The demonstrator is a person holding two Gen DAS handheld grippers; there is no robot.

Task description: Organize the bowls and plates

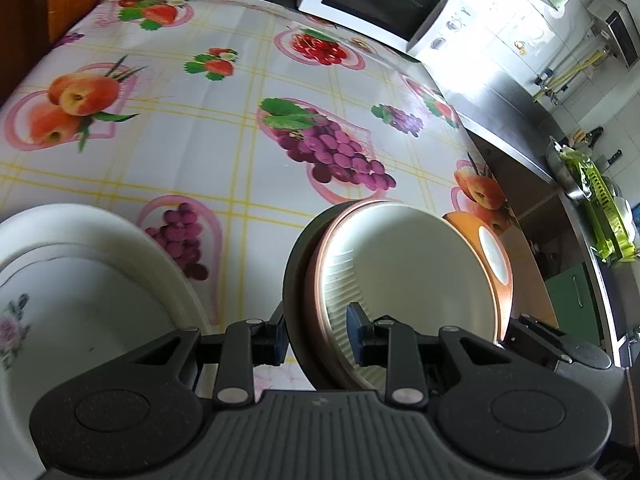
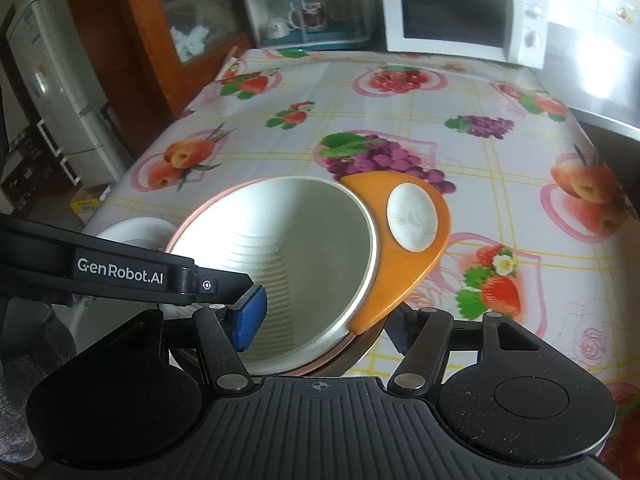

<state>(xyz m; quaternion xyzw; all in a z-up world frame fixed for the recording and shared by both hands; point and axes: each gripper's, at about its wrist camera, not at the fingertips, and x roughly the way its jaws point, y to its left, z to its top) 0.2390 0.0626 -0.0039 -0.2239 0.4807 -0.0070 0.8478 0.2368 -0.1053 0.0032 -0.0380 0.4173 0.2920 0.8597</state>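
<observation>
A nested stack hangs over the table between my two grippers: a dark plate (image 1: pixel 294 280) underneath, a cream ribbed bowl with a pink rim (image 1: pixel 400 264) (image 2: pixel 288 248), and an orange dish with a white centre (image 1: pixel 492 248) (image 2: pixel 412 216) wedged at one side. My left gripper (image 1: pixel 318 336) is shut on the stack's rim, one pad inside the bowl and one behind the dark plate. My right gripper (image 2: pixel 324 324) is shut on the opposite rim, its blue pad (image 2: pixel 250 318) inside the bowl. A white floral plate (image 1: pixel 80 280) (image 2: pixel 136 228) lies on the table beside the stack.
The table carries a fruit-print cloth (image 1: pixel 224 120) (image 2: pixel 400 112). A white microwave (image 1: pixel 380 4) (image 2: pixel 460 20) and a clear storage cabinet (image 2: pixel 308 8) stand at its far edge. A steel counter (image 1: pixel 520 120) with a green dish rack (image 1: pixel 600 208) runs along the right. A fridge (image 2: pixel 52 80) stands at the left.
</observation>
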